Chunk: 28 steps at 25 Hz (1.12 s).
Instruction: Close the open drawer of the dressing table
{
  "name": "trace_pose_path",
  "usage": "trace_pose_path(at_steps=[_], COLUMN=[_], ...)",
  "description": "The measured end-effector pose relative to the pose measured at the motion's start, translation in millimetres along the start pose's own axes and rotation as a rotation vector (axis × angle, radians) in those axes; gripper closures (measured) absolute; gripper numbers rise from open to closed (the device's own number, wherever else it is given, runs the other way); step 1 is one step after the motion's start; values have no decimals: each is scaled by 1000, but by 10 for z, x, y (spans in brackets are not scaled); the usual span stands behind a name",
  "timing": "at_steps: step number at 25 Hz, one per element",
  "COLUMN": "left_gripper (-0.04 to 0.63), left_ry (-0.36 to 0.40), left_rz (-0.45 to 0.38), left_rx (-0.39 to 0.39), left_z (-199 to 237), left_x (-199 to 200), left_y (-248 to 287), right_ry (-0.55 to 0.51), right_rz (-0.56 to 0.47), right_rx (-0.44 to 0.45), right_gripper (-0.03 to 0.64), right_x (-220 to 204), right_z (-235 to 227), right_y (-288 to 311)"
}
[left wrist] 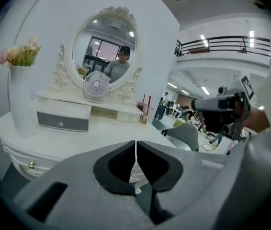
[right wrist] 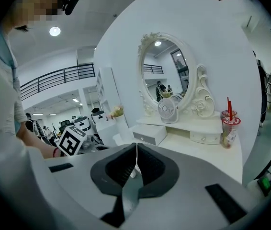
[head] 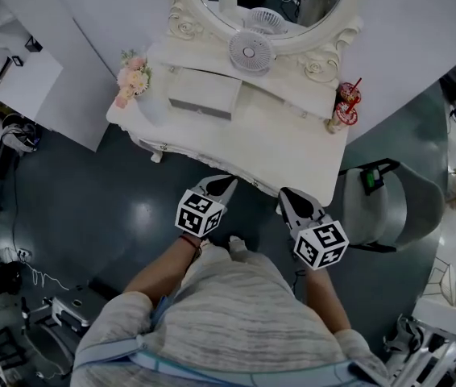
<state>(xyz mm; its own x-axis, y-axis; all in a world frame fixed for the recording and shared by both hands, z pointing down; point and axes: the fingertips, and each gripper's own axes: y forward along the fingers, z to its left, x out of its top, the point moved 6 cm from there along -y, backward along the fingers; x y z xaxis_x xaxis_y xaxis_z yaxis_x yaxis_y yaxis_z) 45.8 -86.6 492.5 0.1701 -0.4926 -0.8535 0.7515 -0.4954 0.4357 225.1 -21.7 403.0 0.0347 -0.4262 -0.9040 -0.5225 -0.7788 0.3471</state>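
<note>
The white dressing table [head: 292, 147] stands ahead of me under its oval mirror. On its raised back shelf, the left small drawer [head: 204, 95] sticks out toward me, its grey front and round knob plain in the left gripper view [left wrist: 62, 121] and smaller in the right gripper view [right wrist: 150, 135]. Both grippers hover side by side in front of the table's near edge, apart from it. My left gripper [head: 226, 181] [left wrist: 136, 143] is shut, with nothing between its pads. To its right, my right gripper [head: 286, 193] [right wrist: 136, 145] is also shut and empty.
A white vase of pink flowers [head: 132, 77] stands on the table's left end, a small fan [head: 250, 52] under the mirror, and a drink cup with a red straw [head: 346, 106] at the right end. The right small drawer [right wrist: 205, 138] is closed. A grey chair [head: 389, 208] sits right of the table.
</note>
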Motion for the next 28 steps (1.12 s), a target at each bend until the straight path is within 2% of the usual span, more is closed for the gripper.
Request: trace_pose_path(at_steps=[6,11,21,28], left_gripper=[574,574,574,574], left_ry=[-8,-21,-37,-70], left_rz=[-163,-250,-344,-383], left_rx=[7,31,92,70], left_z=[-115,-179,-66,9], left_x=[332,461,502,501], left_y=[-661,-1142,-1655,-1807], right_ry=[-29,-44,-76,-96], right_rz=[-22,-38,-49,-28], right_rx=[36,70,104,127], right_gripper=[607,606,607,607], right_x=[126,207,323,368], right_z=[153,294,462,559], right_y=[-54,-89,-51,40])
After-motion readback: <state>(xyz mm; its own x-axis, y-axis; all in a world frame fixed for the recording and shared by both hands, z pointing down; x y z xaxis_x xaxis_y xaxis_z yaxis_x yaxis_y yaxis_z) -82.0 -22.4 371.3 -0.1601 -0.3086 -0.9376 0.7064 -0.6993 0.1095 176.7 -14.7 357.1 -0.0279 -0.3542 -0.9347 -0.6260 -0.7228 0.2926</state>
